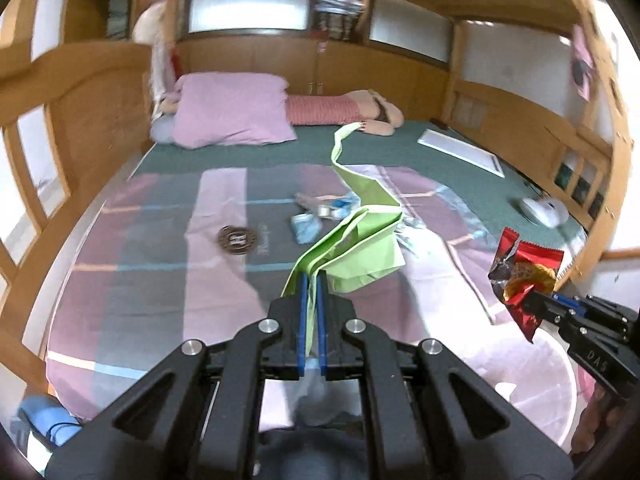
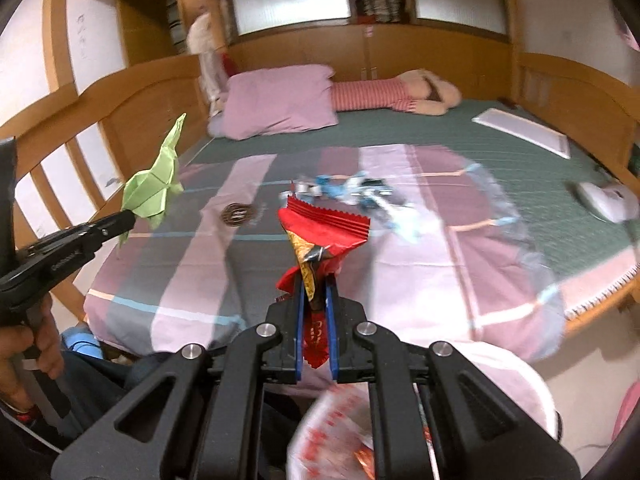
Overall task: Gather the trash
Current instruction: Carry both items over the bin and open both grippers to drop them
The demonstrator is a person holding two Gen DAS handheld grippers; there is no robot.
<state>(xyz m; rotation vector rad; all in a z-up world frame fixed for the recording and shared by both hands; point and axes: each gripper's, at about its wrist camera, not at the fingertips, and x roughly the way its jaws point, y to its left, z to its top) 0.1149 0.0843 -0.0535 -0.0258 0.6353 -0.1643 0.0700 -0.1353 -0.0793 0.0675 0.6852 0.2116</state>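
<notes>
My left gripper [image 1: 314,280] is shut on a folded light-green paper [image 1: 360,240], which hangs in the air above the bed. In the right wrist view that paper [image 2: 154,188] shows at the left, pinched at the tip of the left gripper [image 2: 130,216]. My right gripper [image 2: 314,280] is shut on a crumpled red snack wrapper [image 2: 324,232]. The left wrist view has the same wrapper [image 1: 524,268] at the right edge, in the right gripper [image 1: 536,300]. Several blue and white wrappers [image 1: 316,212] [image 2: 352,192] lie on the striped bedspread [image 1: 160,280], beside a round brown item [image 1: 238,238] [image 2: 239,214].
A pink pillow [image 1: 232,112] and a striped plush toy [image 1: 340,110] lie at the head of the bed. A flat white board [image 1: 460,152] and a white device [image 1: 544,210] sit at the right. A wooden frame [image 1: 80,92] surrounds the bed. A white round container [image 2: 500,372] stands near me.
</notes>
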